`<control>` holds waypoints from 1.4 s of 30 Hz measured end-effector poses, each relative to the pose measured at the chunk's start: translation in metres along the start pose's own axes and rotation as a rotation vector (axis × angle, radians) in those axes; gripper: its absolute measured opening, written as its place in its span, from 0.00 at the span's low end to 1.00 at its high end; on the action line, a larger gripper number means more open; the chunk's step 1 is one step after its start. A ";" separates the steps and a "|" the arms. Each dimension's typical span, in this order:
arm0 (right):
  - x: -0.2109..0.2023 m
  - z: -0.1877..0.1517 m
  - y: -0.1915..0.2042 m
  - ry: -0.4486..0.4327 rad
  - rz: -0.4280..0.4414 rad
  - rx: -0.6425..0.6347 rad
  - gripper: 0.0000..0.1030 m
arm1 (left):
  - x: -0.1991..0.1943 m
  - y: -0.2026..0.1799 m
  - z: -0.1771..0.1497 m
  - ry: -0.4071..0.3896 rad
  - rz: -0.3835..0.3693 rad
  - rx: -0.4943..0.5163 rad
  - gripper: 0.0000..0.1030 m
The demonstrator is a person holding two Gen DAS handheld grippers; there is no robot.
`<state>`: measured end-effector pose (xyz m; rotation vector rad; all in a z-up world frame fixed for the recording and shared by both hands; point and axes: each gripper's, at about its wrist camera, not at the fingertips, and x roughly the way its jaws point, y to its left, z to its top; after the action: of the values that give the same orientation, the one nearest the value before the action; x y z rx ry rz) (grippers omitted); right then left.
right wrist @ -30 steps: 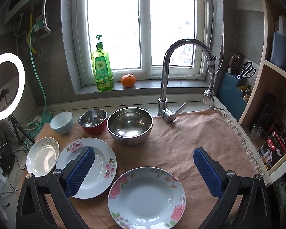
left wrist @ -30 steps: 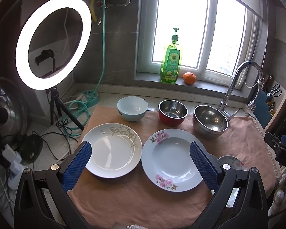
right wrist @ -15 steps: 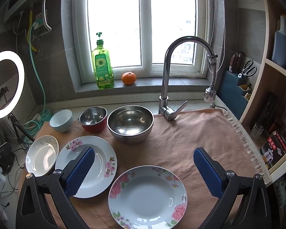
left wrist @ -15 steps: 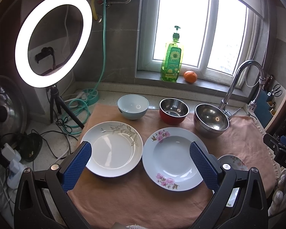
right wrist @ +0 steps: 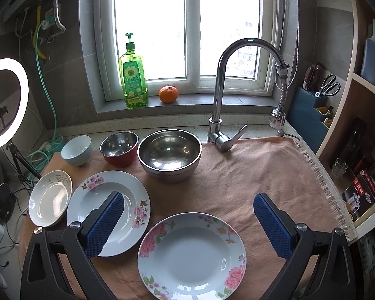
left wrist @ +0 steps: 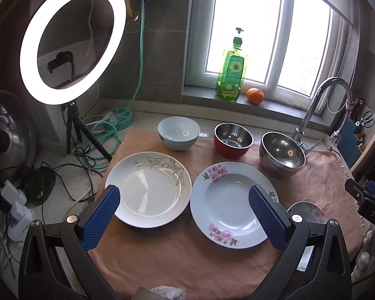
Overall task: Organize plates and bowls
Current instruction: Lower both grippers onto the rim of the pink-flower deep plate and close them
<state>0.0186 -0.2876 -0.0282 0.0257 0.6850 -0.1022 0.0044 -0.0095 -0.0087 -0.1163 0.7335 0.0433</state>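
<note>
Three plates [right wrist: 192,255], three bowls [right wrist: 170,155] unstacked | both grippers [left wrist: 185,210] [right wrist: 188,221] spread, empty — step: approach | next — likely nest plates

three bowls [right wrist: 169,155] in a row behind three plates [right wrist: 192,255] on a cloth [right wrist: 262,172], faucet [right wrist: 222,115] behind

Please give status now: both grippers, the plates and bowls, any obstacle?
Left gripper open, empty; right gripper open, empty. Three plates and three bowls separate on cloth, none stacked. Nothing in the way.
</note>
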 end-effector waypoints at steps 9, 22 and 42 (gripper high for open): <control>0.016 0.002 0.011 0.024 0.061 -0.058 0.99 | 0.014 0.004 -0.007 0.055 -0.014 -0.027 0.99; 0.073 0.008 0.020 0.149 0.197 -0.124 0.98 | 0.041 0.022 -0.028 0.175 -0.053 -0.167 0.86; 0.158 0.009 0.039 0.417 0.369 -0.101 0.36 | 0.099 0.025 -0.063 0.364 -0.238 -0.372 0.39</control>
<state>0.1495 -0.2632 -0.1215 0.0779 1.0895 0.3008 0.0341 0.0080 -0.1240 -0.5776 1.0653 -0.0713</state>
